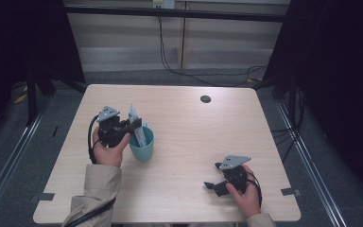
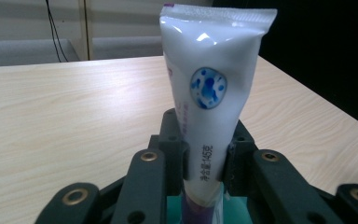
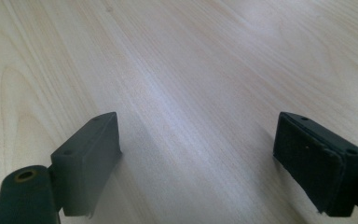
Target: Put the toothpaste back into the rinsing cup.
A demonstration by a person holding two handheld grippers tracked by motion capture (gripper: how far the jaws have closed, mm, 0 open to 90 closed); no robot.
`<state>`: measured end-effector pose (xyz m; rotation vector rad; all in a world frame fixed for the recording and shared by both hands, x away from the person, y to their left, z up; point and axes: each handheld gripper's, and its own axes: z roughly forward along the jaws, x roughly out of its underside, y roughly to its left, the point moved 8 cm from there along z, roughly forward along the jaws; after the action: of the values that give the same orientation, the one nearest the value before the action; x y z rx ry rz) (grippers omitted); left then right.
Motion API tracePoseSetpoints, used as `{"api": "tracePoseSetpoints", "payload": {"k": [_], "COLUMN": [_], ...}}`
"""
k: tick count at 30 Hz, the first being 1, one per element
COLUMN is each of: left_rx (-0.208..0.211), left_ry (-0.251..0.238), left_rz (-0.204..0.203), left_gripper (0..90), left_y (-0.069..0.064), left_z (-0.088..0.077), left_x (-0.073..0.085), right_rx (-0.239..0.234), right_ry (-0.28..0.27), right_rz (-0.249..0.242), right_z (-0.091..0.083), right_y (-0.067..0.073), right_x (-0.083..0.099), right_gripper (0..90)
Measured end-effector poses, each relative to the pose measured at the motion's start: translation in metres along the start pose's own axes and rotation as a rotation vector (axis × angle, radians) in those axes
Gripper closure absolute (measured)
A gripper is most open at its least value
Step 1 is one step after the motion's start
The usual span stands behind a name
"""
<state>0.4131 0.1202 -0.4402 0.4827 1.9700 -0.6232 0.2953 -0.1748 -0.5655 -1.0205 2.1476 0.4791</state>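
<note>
White tube (image 2: 209, 107) upright, lower end inside teal cup (image 1: 142, 144) on table (image 1: 194, 137), clamped between left gripper (image 2: 204, 161) pads. Right gripper (image 3: 198, 163) well apart, low over bare wood, jaws wide, holding nothing.

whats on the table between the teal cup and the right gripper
Nothing: in the high view only bare wooden table lies between the teal cup and the right gripper.
</note>
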Motion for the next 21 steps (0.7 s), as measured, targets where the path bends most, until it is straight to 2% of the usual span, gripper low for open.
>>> {"api": "tracePoseSetpoints", "payload": {"k": [21], "left_rx": [-0.006], "left_ry": [-0.001], "left_rz": [0.001], "left_gripper": [73.9], "left_y": [0.0006], "left_z": [0.0015], "left_x": [0.0069], "right_rx": [-0.001], "right_ry": [-0.001], "right_rz": [-0.002], "right_z": [0.0000], "right_y": [0.0001], "right_x": [0.0000], "right_gripper": [14.0]}}
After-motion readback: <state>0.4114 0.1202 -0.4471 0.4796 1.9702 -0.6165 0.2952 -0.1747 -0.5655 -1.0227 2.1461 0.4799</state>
